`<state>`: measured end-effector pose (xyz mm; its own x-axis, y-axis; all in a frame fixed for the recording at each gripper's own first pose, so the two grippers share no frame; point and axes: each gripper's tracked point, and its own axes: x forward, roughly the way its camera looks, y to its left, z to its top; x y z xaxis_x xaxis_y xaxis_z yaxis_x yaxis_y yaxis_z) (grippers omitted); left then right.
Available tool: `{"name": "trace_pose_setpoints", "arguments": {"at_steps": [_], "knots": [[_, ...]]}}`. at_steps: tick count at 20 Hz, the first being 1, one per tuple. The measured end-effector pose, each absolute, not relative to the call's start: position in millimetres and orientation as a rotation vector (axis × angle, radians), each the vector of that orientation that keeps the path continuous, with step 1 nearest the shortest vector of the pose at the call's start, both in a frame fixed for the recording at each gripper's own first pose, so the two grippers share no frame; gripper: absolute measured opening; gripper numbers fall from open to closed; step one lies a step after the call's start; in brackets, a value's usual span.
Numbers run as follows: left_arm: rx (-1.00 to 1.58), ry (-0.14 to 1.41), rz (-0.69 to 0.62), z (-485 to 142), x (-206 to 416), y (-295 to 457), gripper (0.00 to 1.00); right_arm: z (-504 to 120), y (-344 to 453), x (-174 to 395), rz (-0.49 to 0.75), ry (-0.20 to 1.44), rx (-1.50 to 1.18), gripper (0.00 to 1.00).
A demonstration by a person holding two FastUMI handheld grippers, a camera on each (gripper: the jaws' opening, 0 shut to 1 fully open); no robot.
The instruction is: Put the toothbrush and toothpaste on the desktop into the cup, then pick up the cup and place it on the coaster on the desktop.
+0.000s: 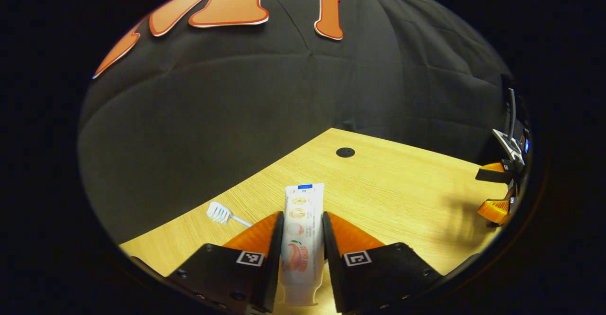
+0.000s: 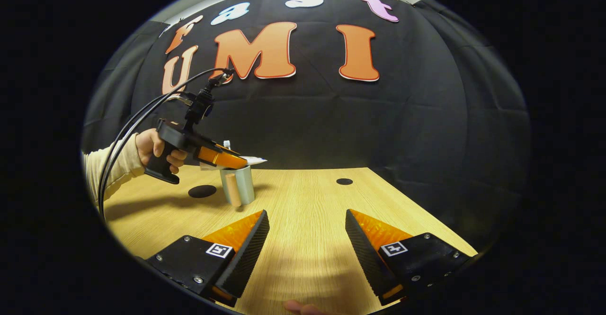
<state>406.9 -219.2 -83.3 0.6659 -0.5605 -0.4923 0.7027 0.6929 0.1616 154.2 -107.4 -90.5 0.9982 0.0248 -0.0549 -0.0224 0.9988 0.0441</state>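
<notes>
— Between the left gripper's (image 1: pixel 303 239) two fingers, what do you see?

— A white plastic toothpaste tube (image 1: pixel 302 232) with a peach picture, clamped on both sides, flat crimped end pointing away. Below it lies the pale wood-grain desktop (image 1: pixel 388 192), and just left of the fingers the white bristled head of a toothbrush (image 1: pixel 219 212) pokes out, lying on the wood.

— And the right gripper (image 2: pixel 307 239)?

— Its jaws stand wide apart with nothing between them, low over bare desktop. At the bottom edge of the right gripper view a fingertip (image 2: pixel 298 308) shows.

— Farther off?

— From the right gripper view, a hand (image 2: pixel 158 149) in a cream sleeve (image 2: pixel 111 166) holds the left gripper above a pale grey-green cylindrical cup (image 2: pixel 239 184) with a tan handle; the tube's tip sticks out past the fingers, above the cup's mouth. A round black coaster (image 2: pixel 202 191) lies just beside the cup, nearer the hand. Beyond, a small black hole (image 2: pixel 344 181) sits in the desktop near the black cloth wall (image 2: pixel 426 116).
</notes>
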Motion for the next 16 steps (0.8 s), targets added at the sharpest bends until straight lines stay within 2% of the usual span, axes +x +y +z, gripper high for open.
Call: {"name": "trace_pose_setpoints", "arguments": {"at_steps": [1, 2, 3, 6, 7, 12, 16], "knots": [[0.350, 0.423, -0.732, -82, 408, -219, 0.45, -91, -107, 155, 0.023, 0.057, 0.044, 0.98], [0.338, 0.420, -0.725, -82, 408, -220, 0.46, -90, -107, 154, 0.023, 0.058, 0.044, 0.98], [0.326, 0.424, -0.710, -82, 409, -219, 0.41, -91, -107, 154, 0.024, 0.057, 0.042, 0.98], [0.286, 0.404, -0.691, -74, 406, -212, 0.41, -91, -106, 154, 0.026, 0.057, 0.039, 0.98], [0.266, 0.393, -0.684, -72, 406, -212, 0.35, -91, -106, 154, 0.026, 0.057, 0.038, 0.98], [0.167, 0.259, -0.605, -38, 406, -194, 0.37, -92, -105, 153, 0.026, 0.058, 0.039, 0.98], [0.094, 0.094, -0.547, 5, 417, -193, 0.37, -93, -104, 153, 0.028, 0.059, 0.034, 0.98]]}}
